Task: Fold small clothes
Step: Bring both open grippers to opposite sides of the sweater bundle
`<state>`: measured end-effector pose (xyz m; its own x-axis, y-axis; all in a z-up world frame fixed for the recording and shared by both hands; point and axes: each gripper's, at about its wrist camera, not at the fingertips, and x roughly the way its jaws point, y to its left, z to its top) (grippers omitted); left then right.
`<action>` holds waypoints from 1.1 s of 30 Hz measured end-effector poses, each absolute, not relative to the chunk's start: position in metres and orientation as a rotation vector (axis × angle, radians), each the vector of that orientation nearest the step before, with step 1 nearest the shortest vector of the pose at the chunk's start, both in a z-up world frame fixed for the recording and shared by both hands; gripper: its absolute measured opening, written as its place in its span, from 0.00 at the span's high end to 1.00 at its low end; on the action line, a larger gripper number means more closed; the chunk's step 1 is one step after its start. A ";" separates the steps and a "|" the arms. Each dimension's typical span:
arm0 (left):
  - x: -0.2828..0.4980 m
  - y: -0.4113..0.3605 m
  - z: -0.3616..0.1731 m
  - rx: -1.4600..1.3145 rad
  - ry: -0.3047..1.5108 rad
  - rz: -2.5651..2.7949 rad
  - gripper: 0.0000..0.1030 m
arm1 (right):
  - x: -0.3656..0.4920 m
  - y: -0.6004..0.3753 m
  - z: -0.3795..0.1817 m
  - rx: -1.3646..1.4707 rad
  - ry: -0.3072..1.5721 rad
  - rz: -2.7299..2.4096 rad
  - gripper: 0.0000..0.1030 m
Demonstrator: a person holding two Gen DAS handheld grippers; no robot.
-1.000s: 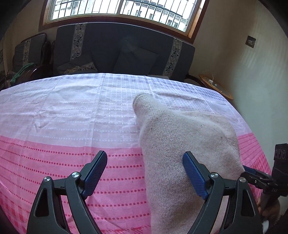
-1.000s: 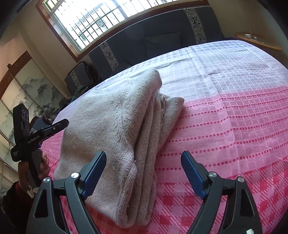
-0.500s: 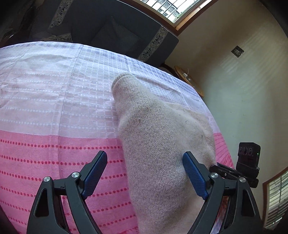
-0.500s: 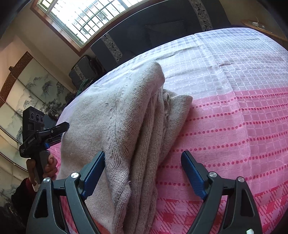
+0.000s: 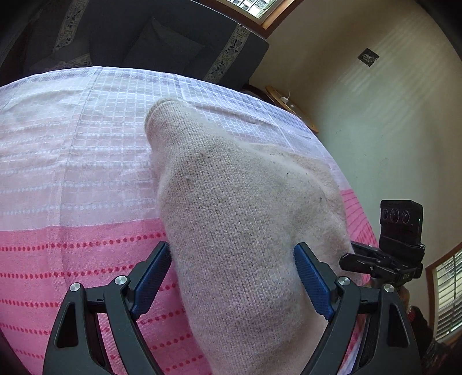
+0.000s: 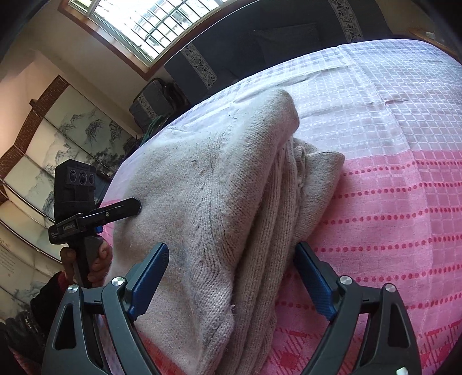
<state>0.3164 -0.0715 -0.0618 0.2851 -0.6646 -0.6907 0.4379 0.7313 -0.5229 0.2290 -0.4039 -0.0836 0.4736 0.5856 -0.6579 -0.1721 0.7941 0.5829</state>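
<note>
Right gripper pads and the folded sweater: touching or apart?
Cannot tell. In the right wrist view the right gripper stands wide open around the folded sweater, but neither view plainly shows contact or a gap.

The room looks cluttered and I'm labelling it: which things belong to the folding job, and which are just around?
Job:
- beige knit garment, folded, lying on the table
- left tool, open
- right tool, open
- pink checked tablecloth

Just around:
- dark sofa
- window
- painted screen

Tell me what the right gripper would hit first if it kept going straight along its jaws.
The right gripper, jaws open, would most likely meet the folded beige sweater first, near its stacked folded edge, which already lies between the jaws. Depth is unclear, but nothing shows in front of it.
</note>
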 end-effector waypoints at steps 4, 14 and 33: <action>0.310 -0.081 -0.057 -0.171 1.020 -0.712 0.17 | 0.230 -0.408 -0.087 0.548 0.966 0.529 0.15; 0.301 -0.094 -0.053 -0.037 0.971 -0.671 0.15 | 0.233 -0.415 -0.091 0.564 0.966 0.571 0.15; 0.312 -0.106 -0.058 0.018 0.961 -0.672 0.06 | 0.251 -0.410 -0.091 0.568 0.948 0.592 0.14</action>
<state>0.3117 -0.1062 -0.0583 0.3876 -0.5206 -0.7608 0.5358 0.7988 -0.2736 0.2508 -0.4102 -0.0913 0.4534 0.6845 -0.5709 -0.2130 0.7051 0.6764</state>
